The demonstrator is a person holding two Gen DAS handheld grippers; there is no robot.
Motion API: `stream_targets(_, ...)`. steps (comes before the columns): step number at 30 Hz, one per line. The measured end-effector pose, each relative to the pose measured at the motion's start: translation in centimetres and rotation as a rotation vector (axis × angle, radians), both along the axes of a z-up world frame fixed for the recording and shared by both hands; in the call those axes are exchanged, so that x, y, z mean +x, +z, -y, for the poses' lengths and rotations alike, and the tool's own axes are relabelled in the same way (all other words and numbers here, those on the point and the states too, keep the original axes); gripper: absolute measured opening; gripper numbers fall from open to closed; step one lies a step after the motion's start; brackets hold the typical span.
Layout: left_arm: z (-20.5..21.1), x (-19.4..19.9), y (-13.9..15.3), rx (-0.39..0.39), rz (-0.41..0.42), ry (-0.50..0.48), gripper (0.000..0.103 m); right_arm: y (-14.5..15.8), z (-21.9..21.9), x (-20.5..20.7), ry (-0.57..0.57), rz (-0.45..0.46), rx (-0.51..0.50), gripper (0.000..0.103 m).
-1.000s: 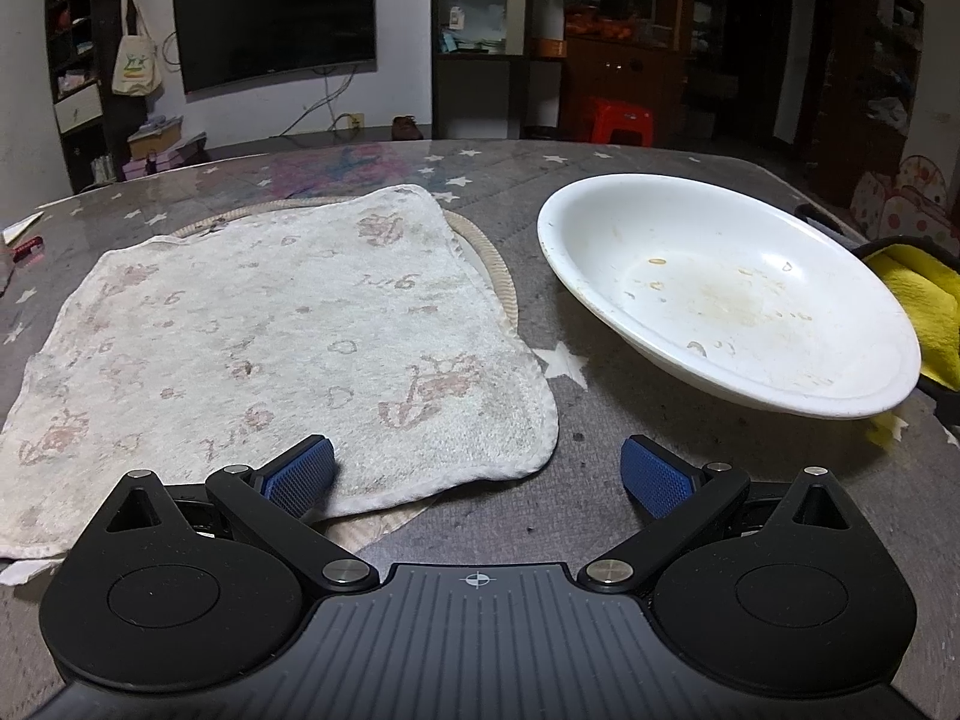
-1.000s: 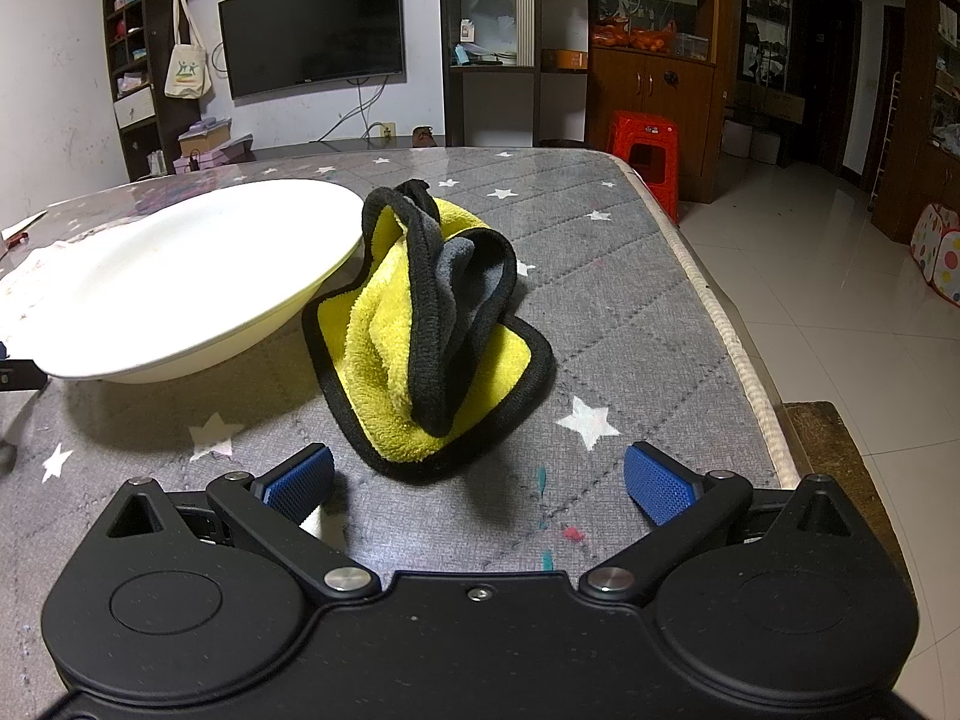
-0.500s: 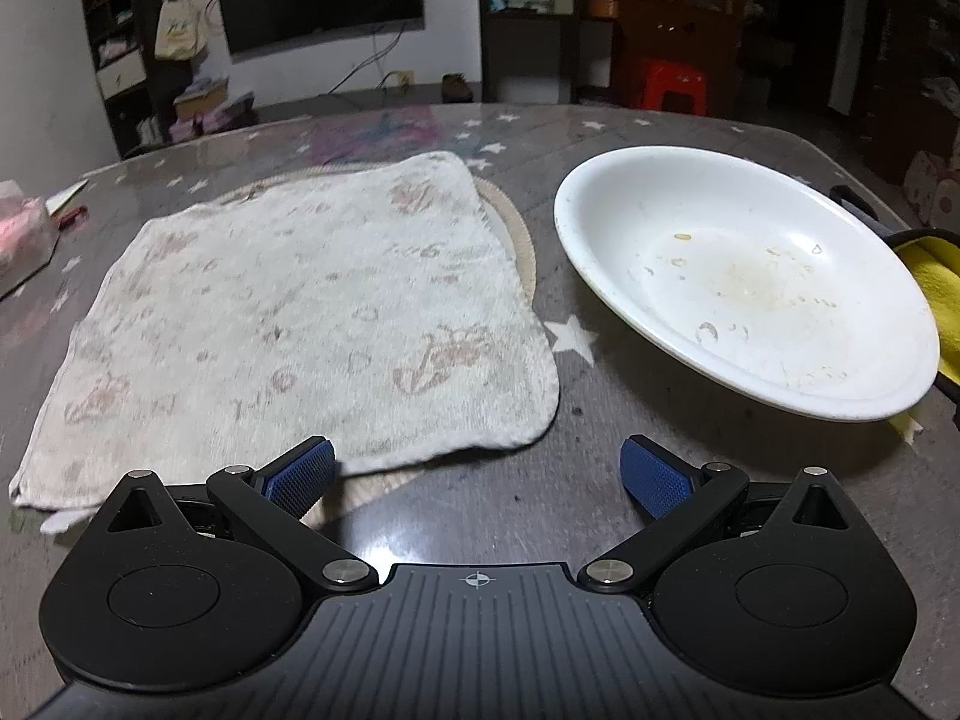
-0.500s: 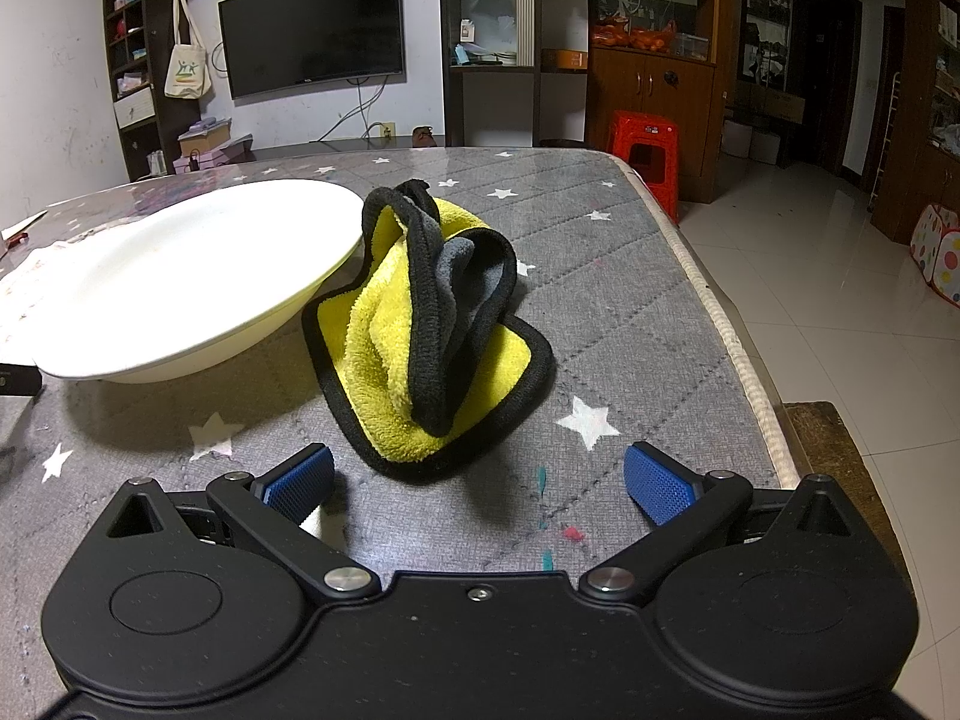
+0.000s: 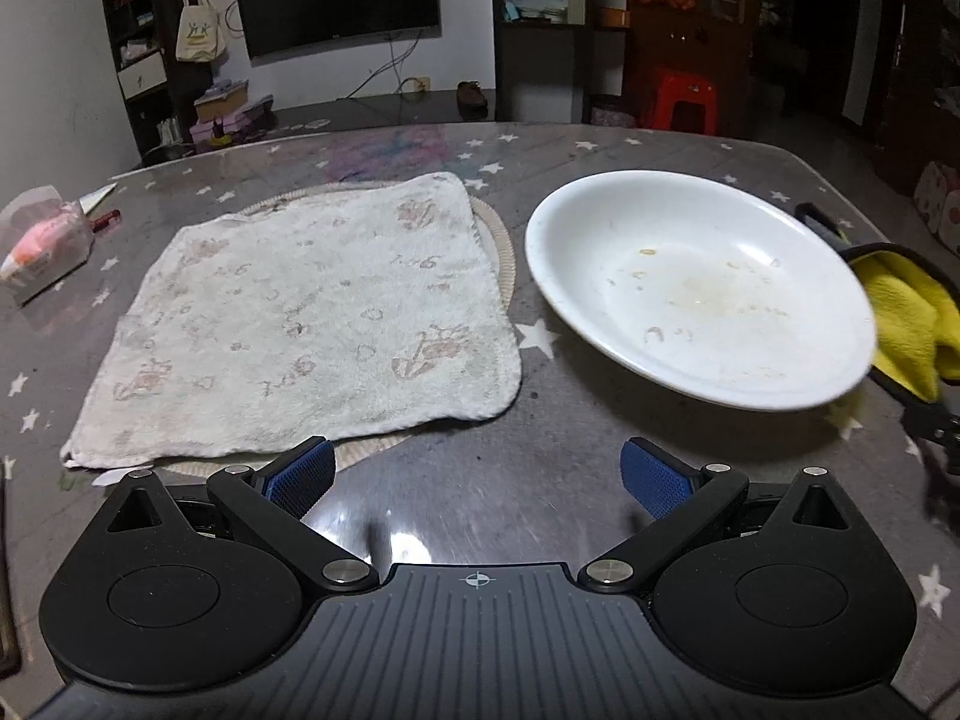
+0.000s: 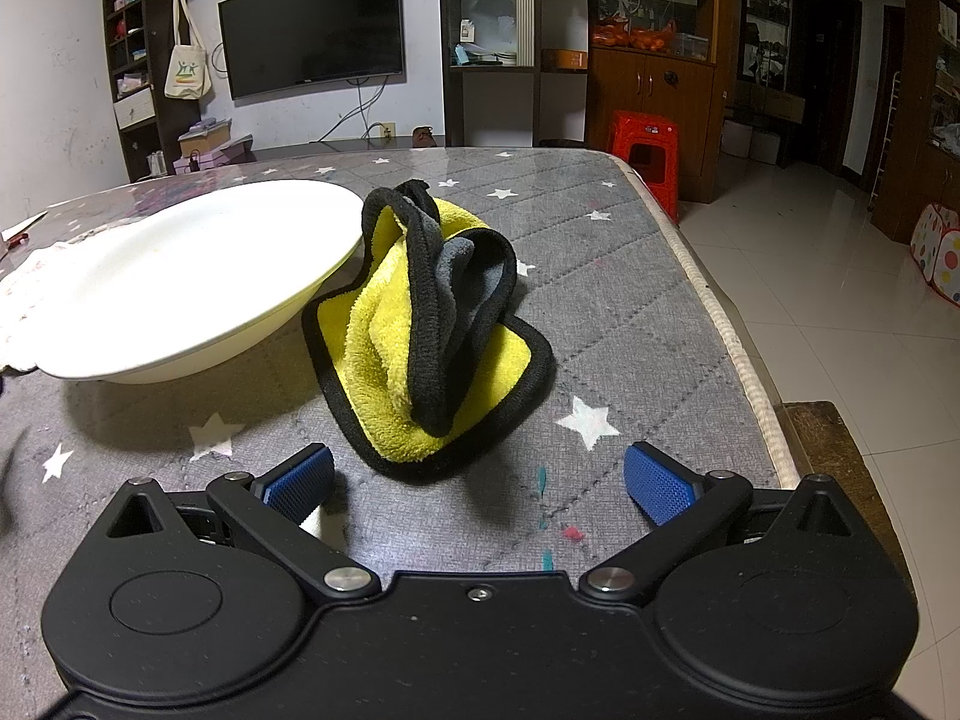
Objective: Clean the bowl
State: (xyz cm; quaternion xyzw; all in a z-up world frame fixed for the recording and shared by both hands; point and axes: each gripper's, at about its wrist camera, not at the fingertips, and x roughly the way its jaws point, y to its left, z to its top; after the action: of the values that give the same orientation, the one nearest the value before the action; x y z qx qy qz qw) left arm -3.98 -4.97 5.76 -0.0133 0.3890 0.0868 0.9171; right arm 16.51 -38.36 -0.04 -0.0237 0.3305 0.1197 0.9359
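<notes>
Two grippers I am holding over the table, both with jaws wide apart and nothing between them: the left gripper [image 5: 477,477] and the right gripper [image 6: 480,480]. From the right camera the bowl [image 6: 180,282] hides its own inside and is cut off partly at the left; from the left camera I see the bowl [image 5: 696,288] to the right, with dried yellowish stains that are hard to make out. The yellow cloth [image 6: 432,330] lies crumpled just beside the bowl's right rim. A white towel [image 5: 306,318] lies flat to the left. The table [image 6: 630,300] has a grey quilted cover with white stars; far behind hangs a television [image 6: 312,30], and a red stool [image 6: 645,147] stands past the far edge.
</notes>
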Motion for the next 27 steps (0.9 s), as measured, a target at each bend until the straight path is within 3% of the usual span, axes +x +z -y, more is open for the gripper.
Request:
stream_targets(7, 1.0, -1.5, 1.8, -0.022, 0.004, 0.009, 0.103, 0.0, 0.0, 0.0, 0.0, 0.0, 0.0, 0.103)
stream_targets(12, 1.7, -2.0, 2.6, 0.004, 0.007, 0.005, 0.103, 0.0, 0.0, 0.0, 0.0, 0.0, 0.0, 0.103)
stream_targets(21, 2.3, -2.6, 3.5, -0.036, 0.002, -0.022, 0.103, 0.0, 0.0, 0.0, 0.0, 0.0, 0.0, 0.103)
stream_targets(27, 3.2, -3.0, 3.6, -0.007, 0.007, -0.039, 0.103, 0.0, 0.0, 0.0, 0.0, 0.0, 0.0, 0.103)
